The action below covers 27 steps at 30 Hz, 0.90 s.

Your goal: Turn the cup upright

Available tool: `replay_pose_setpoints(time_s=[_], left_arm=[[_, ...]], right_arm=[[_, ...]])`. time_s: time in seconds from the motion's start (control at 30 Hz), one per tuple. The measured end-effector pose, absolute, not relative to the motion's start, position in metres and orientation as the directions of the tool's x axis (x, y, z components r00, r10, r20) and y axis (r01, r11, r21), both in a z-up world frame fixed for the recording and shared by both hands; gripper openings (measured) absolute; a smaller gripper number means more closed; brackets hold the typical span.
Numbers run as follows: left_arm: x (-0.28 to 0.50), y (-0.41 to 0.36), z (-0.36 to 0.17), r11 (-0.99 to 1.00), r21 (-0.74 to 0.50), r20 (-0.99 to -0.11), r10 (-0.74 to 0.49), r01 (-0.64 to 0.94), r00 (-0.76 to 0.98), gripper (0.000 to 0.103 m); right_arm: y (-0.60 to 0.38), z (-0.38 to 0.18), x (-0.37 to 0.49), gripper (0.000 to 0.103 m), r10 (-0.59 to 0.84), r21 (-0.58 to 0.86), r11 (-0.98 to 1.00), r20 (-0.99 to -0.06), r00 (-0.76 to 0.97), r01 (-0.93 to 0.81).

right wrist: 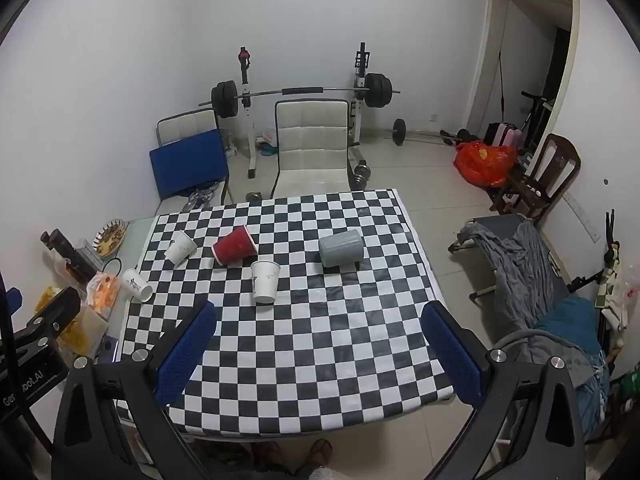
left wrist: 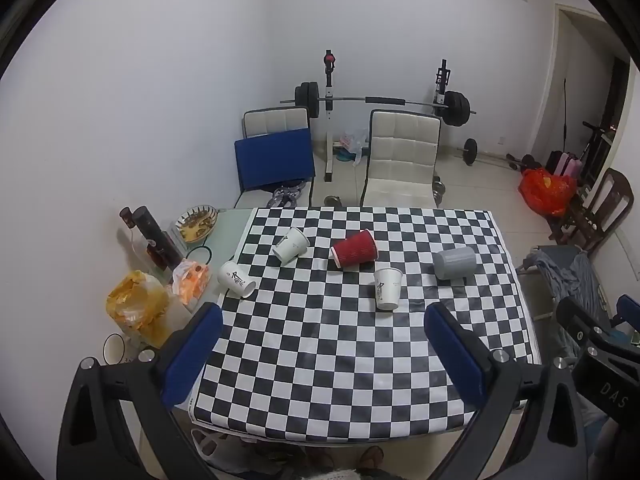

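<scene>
Several cups lie on their sides on the checkered tablecloth [left wrist: 340, 360]: a red ribbed cup [left wrist: 354, 248] [right wrist: 234, 245], a grey cup [left wrist: 456, 263] [right wrist: 341, 248], and three white paper cups, one near the middle [left wrist: 387, 289] [right wrist: 265, 281], one far left-centre [left wrist: 291, 243] [right wrist: 180, 246], one at the cloth's left edge [left wrist: 236, 279] [right wrist: 137, 285]. My left gripper [left wrist: 324, 322] is open and empty, held above the near half of the table. My right gripper [right wrist: 320, 320] is open and empty too, to its right.
Left of the cloth stand dark bottles [left wrist: 154, 238], a bowl of food [left wrist: 197, 222], orange and yellow bags [left wrist: 138, 308] and a small bowl [left wrist: 114, 349]. Two white chairs [left wrist: 402, 160] and a barbell rack [left wrist: 380, 101] stand behind the table. A cot with clothes [right wrist: 532, 280] is at right.
</scene>
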<state>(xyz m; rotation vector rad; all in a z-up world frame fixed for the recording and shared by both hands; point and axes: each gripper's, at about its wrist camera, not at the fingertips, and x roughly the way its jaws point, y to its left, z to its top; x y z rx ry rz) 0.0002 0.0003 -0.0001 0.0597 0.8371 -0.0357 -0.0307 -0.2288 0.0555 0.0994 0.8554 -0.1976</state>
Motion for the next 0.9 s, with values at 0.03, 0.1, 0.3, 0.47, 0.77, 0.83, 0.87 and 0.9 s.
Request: replay_pose_setpoints(time_s=[0.03, 0.1, 0.3, 0.47, 0.77, 0.83, 0.87, 0.9], left_arm=[[0.0004, 0.0003, -0.0003, 0.998, 0.039, -0.744, -0.008, 0.055, 0.668, 0.103], [0.0, 0.0002, 0.0, 0.998, 0.042, -0.741, -0.006, 0.055, 0.671, 0.103], [0.0, 0.0003, 0.0, 0.998, 0.042, -0.74, -0.005, 0.054, 0.672, 0.103], [0.0001, 0.0001, 0.0, 0.998, 0.043, -0.74, -0.005, 0.055, 0.673, 0.103], [0.0009, 0.0003, -0.0004, 0.998, 0.04, -0.738, -0.009, 0.057, 0.675, 0.103], [0.0008, 0.0005, -0.0003, 0.998, 0.04, -0.736, -0.008, 0.055, 0.676, 0.103], [0.0016, 0.0004, -0.0005, 0.998, 0.038, -0.736, -0.009, 0.055, 0.676, 0.103], [0.0008, 0.0004, -0.0003, 0.998, 0.039, -0.737, -0.009, 0.056, 0.676, 0.103]], right_arm=[[-0.2286, 0.0557, -0.0308, 0.103, -0.132, 0.008, 0.977, -0.758, 0.639, 0.212], [-0.2282, 0.0557, -0.0304, 0.103, -0.135, 0.005, 0.977, -0.761, 0.634, 0.214], [-0.2282, 0.056, -0.0307, 0.103, -0.132, 0.007, 0.977, -0.76, 0.636, 0.211], [-0.2295, 0.0552, -0.0308, 0.103, -0.146, -0.005, 0.976, -0.752, 0.643, 0.217], [-0.2221, 0.0592, -0.0277, 0.103, -0.151, -0.007, 0.976, -0.745, 0.65, 0.219], [-0.2216, 0.0623, -0.0281, 0.103, -0.151, -0.008, 0.976, -0.744, 0.651, 0.218], [-0.2209, 0.0634, -0.0268, 0.103, -0.152, -0.007, 0.976, -0.744, 0.651, 0.219], [-0.2211, 0.0632, -0.0281, 0.103, -0.152, -0.007, 0.976, -0.742, 0.653, 0.22]])
